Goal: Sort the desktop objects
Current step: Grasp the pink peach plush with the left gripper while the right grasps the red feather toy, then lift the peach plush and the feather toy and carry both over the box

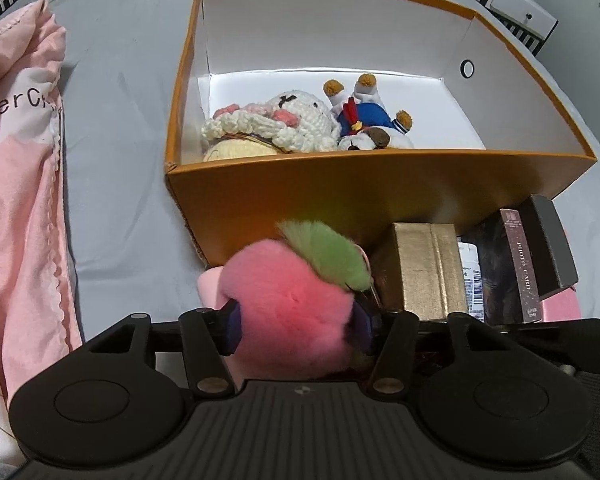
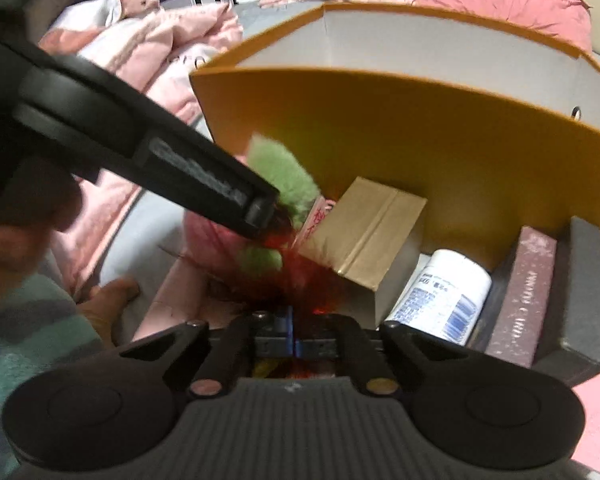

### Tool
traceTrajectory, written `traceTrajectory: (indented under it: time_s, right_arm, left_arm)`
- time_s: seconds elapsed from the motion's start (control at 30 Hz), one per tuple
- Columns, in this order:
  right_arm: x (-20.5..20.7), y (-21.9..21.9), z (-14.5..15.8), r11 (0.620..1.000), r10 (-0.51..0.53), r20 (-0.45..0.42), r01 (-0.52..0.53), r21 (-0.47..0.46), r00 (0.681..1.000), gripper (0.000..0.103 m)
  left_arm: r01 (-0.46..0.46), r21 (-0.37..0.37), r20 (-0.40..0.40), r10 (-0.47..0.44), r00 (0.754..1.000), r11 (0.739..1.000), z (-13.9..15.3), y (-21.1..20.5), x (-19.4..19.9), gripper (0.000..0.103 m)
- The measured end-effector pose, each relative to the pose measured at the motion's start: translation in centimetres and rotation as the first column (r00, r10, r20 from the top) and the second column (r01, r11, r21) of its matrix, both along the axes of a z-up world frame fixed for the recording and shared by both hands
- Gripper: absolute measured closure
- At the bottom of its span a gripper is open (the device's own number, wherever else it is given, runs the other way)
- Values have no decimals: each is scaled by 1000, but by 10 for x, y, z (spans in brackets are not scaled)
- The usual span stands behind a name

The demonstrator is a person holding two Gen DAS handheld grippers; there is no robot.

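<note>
My left gripper [image 1: 298,322] is shut on a pink fluffy peach toy [image 1: 288,300] with a green leaf, held low in front of the orange box [image 1: 380,184]. Inside the box lie a white crocheted doll [image 1: 276,120] and a blue-and-white plush [image 1: 370,118]. In the right wrist view the left gripper's arm [image 2: 140,152] crosses from the left, with the peach toy [image 2: 276,184] at its tip. My right gripper [image 2: 294,340] has its jaws together, with a blurred red fluffy thing [image 2: 296,280] just ahead of them.
A gold box [image 1: 428,268] [image 2: 368,232], a white bottle [image 2: 440,300], a dark pink "photo card" box [image 1: 522,264] [image 2: 528,288] and a grey box [image 1: 552,240] [image 2: 588,292] stand by the orange box's front wall. Pink bedding [image 1: 16,180] lies left on the grey sheet.
</note>
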State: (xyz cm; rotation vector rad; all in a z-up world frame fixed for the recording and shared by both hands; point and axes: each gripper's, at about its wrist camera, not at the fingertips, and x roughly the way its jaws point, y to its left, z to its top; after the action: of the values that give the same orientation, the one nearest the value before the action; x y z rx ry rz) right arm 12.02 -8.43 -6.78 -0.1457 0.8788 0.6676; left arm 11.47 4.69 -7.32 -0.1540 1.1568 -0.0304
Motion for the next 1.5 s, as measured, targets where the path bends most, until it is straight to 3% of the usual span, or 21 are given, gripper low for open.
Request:
traceTrajectory:
  time_s: [0.27, 0.43, 0.57, 0.67, 0.8, 0.97, 1.07, 1.1, 1.17, 1.3, 1.37, 1.5]
  right_arm:
    - [-16, -29, 24, 993, -69, 33, 66, 96, 997, 103]
    - [-23, -46, 38, 981, -110, 44, 102, 162, 993, 103]
    - [-26, -55, 40, 977, -131, 48, 121, 174, 990, 103]
    - [-29, -50, 33, 981, -121, 35, 114, 158, 992, 103]
    - [-34, -53, 26, 991, -93, 42, 88, 102, 995, 92]
    - [-32, -43, 22, 995, -53, 43, 49, 83, 998, 79]
    - [-27, -30, 18, 996, -17, 27, 14, 90, 1000, 74]
    - [-26, -25, 16, 996, -7, 19, 5, 89, 1000, 72]
    - [-23, -15, 12, 998, -5, 7, 5, 66, 1000, 69]
    - [-15, -3, -1, 999, -42, 18, 42, -14, 999, 69]
    - [-9, -3, -6, 998, -59, -14, 59, -5, 998, 70]
    - [1, -6, -11, 995, -77, -69, 81, 54, 995, 95]
  left_arm:
    - [-41, -40, -30, 40, 999, 998, -6, 7, 4, 38]
    - [-27, -18, -41, 26, 999, 999, -8, 4, 3, 38]
    - [-74, -59, -75, 69, 995, 996, -15, 12, 8, 38]
    - [-73, -56, -78, 68, 995, 996, -16, 11, 8, 44]
    - [-73, -31, -48, 71, 996, 997, -10, 9, 1, 50]
    - [-126, -56, 17, 127, 992, 990, 8, 21, -16, 58]
    - [-168, -99, 64, 174, 983, 981, 20, 33, -29, 73]
    - [-184, -112, 76, 193, 978, 977, 24, 37, -30, 85]
    - [-211, -123, 84, 222, 971, 970, 24, 42, -29, 88]
    - [-200, -128, 58, 209, 976, 971, 18, 40, -18, 89]
    - [-172, -123, 55, 179, 982, 977, 16, 35, -16, 88]
    - [-182, -133, 42, 189, 981, 974, 9, 34, -10, 72]
